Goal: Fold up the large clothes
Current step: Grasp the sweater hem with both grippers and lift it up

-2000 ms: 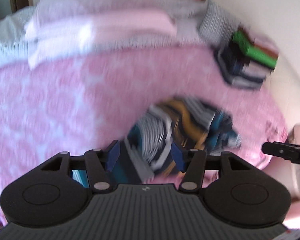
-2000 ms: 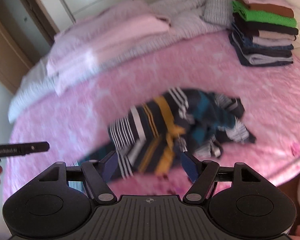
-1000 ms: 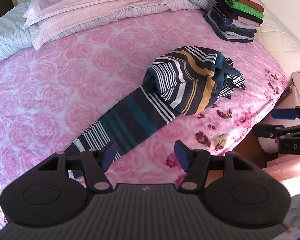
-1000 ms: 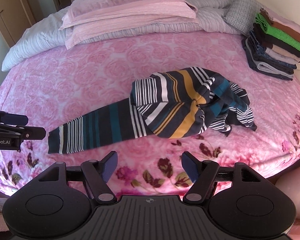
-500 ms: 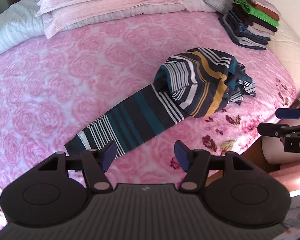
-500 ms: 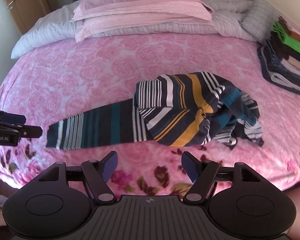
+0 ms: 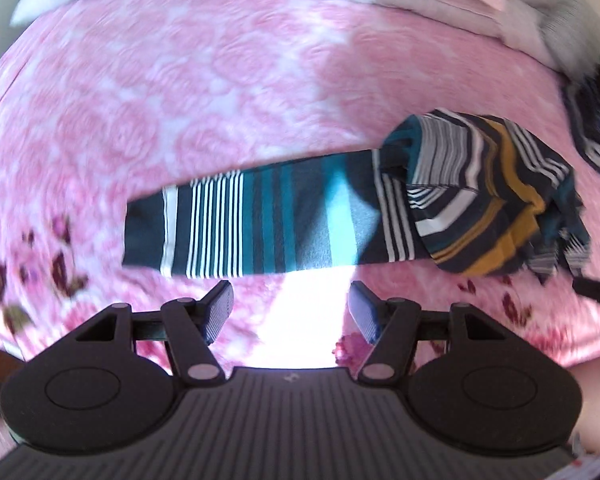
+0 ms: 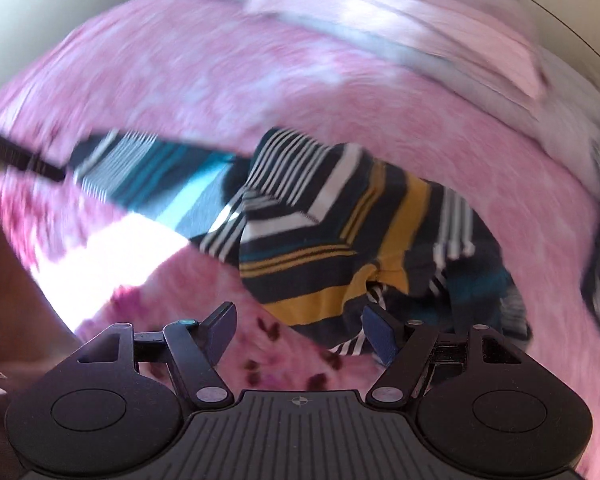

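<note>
**Q.** Where does the garment lie, and why is it shaped so?

**A.** The striped garment (image 7: 380, 216) (navy, teal, white and mustard bands) lies on the pink rose-patterned bedspread (image 7: 180, 80), near the bed's front edge. One sleeve (image 7: 240, 228) is stretched out flat to the left in the left wrist view; the body (image 8: 340, 248) is heaped in a loose mound at the sleeve's root. By judgement, folding proper has not begun: the mound must be spread flat first.

**Q.** How do the two tools stand?

**A.** The left gripper (image 7: 290, 312) hangs over the bare bedspread just in front of the sleeve, its jaws spread, nothing between them. The right gripper (image 8: 298, 328) is likewise spread and holds nothing; it sits over the near hem of the mound, the right-hand blue pad (image 8: 380, 334) overlapping the cloth in the picture. Whether it touches cannot be told. Each placement suggests a target: cuff end for the left, body hem for the right.

**Q.** Are there containers?

**A.** None is visible. The nearest thing to a store is a dark stack of clothes (image 7: 592, 136) at the right border of the left wrist view, too blurred to describe. Pillows (image 8: 420, 28) lie at the bed's far end.
</note>
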### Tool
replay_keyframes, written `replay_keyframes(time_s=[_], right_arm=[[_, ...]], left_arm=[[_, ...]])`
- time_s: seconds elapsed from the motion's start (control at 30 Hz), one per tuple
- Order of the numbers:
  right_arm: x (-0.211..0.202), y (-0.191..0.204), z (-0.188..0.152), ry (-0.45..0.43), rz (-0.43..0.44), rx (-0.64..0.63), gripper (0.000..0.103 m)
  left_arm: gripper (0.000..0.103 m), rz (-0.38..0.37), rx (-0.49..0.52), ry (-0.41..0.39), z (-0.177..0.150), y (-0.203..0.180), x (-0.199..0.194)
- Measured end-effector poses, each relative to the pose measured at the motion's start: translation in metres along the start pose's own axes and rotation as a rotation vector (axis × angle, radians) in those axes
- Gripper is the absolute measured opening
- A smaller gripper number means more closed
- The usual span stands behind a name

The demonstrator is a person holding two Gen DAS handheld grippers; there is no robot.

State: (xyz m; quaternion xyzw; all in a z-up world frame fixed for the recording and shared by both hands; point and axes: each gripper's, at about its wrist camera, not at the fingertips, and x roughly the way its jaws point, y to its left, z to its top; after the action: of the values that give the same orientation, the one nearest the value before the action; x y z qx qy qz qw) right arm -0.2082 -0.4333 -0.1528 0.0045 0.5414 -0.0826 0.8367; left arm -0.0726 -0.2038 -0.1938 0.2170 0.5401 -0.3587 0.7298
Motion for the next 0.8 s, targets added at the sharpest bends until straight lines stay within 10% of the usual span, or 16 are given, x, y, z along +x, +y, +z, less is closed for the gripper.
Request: replay_keyframes(time_s=[0.27,0.47,0.53,0.57,0.8], right_arm=[[0.088,0.022,-0.021,0.002,-0.002,-0.329,0.068],[0.162,0.041,-0.052,0.024,-0.215,-0.624,0.067],[0.175,0.038,-0.063,0.001,-0.257,-0.7,0.041],[0.173,0.03,-0.062,-0.014,-0.261,-0.668,0.013],[0.063,-0.137,-0.009,-0.188,-0.141,0.086,0.009]], left_arm=[[0.06,0.086,-0.133,0.017,-0.023,-0.006,0.031],[0.06,0.121,-0.164,0.033,-0.026,0.007,0.06],[0.06,0.127,-0.152,0.037,-0.024,0.009,0.073],[0.06,0.129,-0.144,0.042,-0.022,0.009,0.079],[0.06,0.088,-0.024,0.047,0.008,-0.023,0.108]])
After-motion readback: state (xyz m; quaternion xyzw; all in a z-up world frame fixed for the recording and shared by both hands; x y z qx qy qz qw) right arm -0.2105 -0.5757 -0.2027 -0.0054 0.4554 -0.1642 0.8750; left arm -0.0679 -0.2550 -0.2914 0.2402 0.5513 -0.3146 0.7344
